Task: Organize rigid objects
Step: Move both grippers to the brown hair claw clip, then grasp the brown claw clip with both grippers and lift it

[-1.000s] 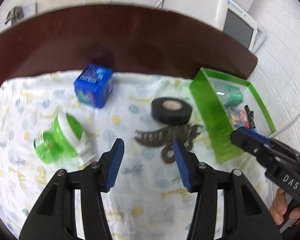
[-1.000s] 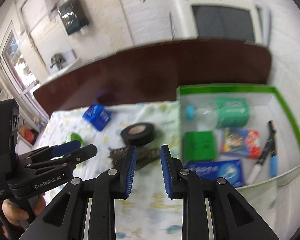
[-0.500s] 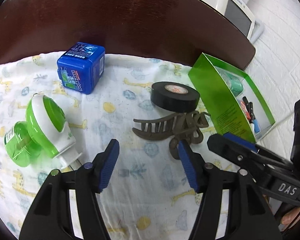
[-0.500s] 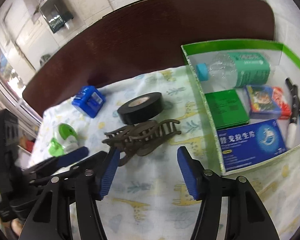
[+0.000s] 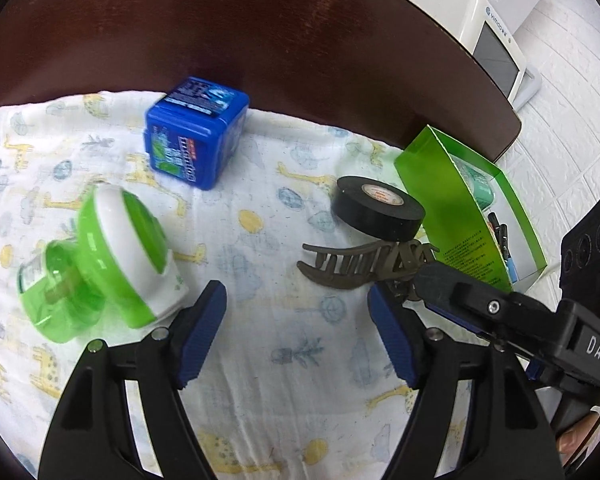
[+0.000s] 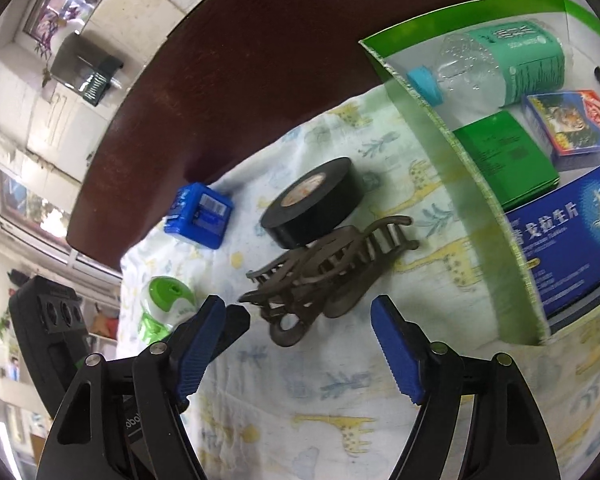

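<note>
**Both grippers wide over the cloth, hair claw just ahead of the right one**

In the left wrist view, from left to right: a green and white plug-in vaporizer (image 5: 112,256) lies on its side on the giraffe-print cloth (image 5: 268,364), a blue cube box (image 5: 196,132) stands behind it near the cloth's far edge, then a roll of black tape (image 5: 380,208) with a brown hair claw (image 5: 352,266) just in front of it. The left gripper (image 5: 296,320) has just been opening; its jaws stand wide with only bare cloth between them. The right gripper (image 5: 428,280) enters from the right, its tip at the claw's near end; whether it touches I cannot tell.

This view sees only the green outer wall of the box (image 5: 452,204) and hints of what is inside. The right wrist view looks into it: a clear bottle with a teal label (image 6: 500,64) lies along the far side, a flat green packet (image 6: 504,160) sits beside the near wall, a card pack (image 6: 572,128) to its right, and a blue medicine carton (image 6: 568,240) nearest the camera.

There too the right gripper's jaws have just been opening; they stand apart, gripping nothing, the claw just beyond the fingertips and leaning against the tape
</note>
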Tool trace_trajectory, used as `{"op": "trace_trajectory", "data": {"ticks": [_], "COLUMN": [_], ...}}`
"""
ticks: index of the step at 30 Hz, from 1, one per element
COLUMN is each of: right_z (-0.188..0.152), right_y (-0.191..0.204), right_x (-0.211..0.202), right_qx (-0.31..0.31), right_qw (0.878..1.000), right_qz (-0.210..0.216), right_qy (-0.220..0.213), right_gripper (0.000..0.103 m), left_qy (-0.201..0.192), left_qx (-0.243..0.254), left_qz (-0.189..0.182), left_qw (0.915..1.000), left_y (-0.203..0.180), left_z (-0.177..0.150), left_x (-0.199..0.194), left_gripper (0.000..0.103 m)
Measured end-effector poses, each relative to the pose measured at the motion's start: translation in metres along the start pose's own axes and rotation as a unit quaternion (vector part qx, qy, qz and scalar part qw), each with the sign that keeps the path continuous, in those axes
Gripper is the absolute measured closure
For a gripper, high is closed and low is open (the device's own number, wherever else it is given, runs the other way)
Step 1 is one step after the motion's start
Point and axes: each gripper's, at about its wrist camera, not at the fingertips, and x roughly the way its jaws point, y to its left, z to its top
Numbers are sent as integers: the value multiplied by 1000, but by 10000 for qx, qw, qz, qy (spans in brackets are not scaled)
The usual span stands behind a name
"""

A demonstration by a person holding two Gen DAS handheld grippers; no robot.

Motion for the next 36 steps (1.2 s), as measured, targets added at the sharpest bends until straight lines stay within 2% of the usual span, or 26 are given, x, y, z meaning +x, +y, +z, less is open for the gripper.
{"op": "trace_trajectory", "data": {"ticks": [5, 8, 9, 11, 13, 15, 19, 21, 22, 23, 27, 31, 33, 36], "right_z": [0, 0, -1, -4, -3, 0, 2, 1, 0, 0, -2, -3, -6, -12], "right_y": [19, 31, 34, 38, 38, 33, 14, 5, 0, -4, -10, -2, 4, 14], "right_x": [4, 15, 15, 7, -6, -16, -29, -31, -32, -35, -40, -41, -39, -26], "right_qx": [-328, -407, -477, -721, -998, -1207, -1054, -869, -766, -695, -592, -833, -1024, -1301], "right_qw": [9991, 9962, 9962, 9968, 9947, 9903, 9918, 9939, 9946, 9952, 9962, 9945, 9930, 9903], "right_qz": [259, 667, 610, 320, -165, -562, -578, -563, -560, -543, -473, -494, -443, -431], "right_qy": [28, 386, 405, 140, -199, -404, -432, -390, -424, -433, -423, -406, -386, -243], "right_gripper": [26, 26, 26, 26, 26, 26, 26, 26, 26, 26, 26, 26, 26, 26], "left_qy": [13, 49, 41, 46, 97, 99, 86, 126, 223, 321, 395, 409, 537, 711], "left_qx": [161, 287, 287, 274, 283, 368, 650, 795, 833, 822, 660, 729, 784, 657], "left_qz": [161, 245, 228, 15, -206, -263, -454, -406, -346, -353, -448, -87, -137, -81], "left_qw": [9997, 9993, 9993, 9996, 9993, 9989, 9968, 9959, 9957, 9955, 9960, 9965, 9954, 9953], "left_y": [-3, -5, -5, -6, -9, -18, -40, -50, -52, -53, -47, -41, -37, -31], "left_z": [-6, -8, -8, -8, -6, -4, 0, 1, 3, 4, 5, -5, -13, -20], "left_x": [-9, -11, -12, -13, -9, -4, 7, 16, 23, 29, 28, 5, -3, -8], "left_gripper": [30, 30, 30, 29, 29, 29, 32, 53, 73, 75, 75, 75, 76, 62]}}
